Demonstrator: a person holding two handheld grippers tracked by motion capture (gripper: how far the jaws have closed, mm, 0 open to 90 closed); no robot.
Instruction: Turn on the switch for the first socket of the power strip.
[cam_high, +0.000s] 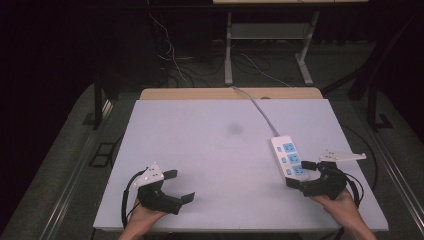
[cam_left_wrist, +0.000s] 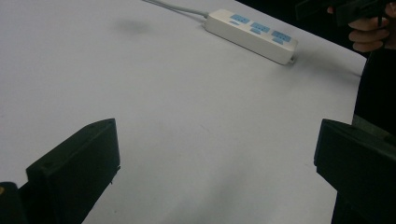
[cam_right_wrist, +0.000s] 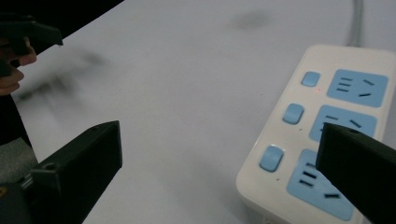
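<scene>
A white power strip with blue sockets is laid on the right part of the white table, its cable led off to the far edge. The right gripper is held released at its near end, nothing grasped. The left gripper is kept well apart at the near left, jaws spread.

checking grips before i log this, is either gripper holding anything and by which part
Nothing is held. The left gripper is open over bare white table; the right gripper is open at the near end of the white power strip with blue sockets, not clamping it.
</scene>
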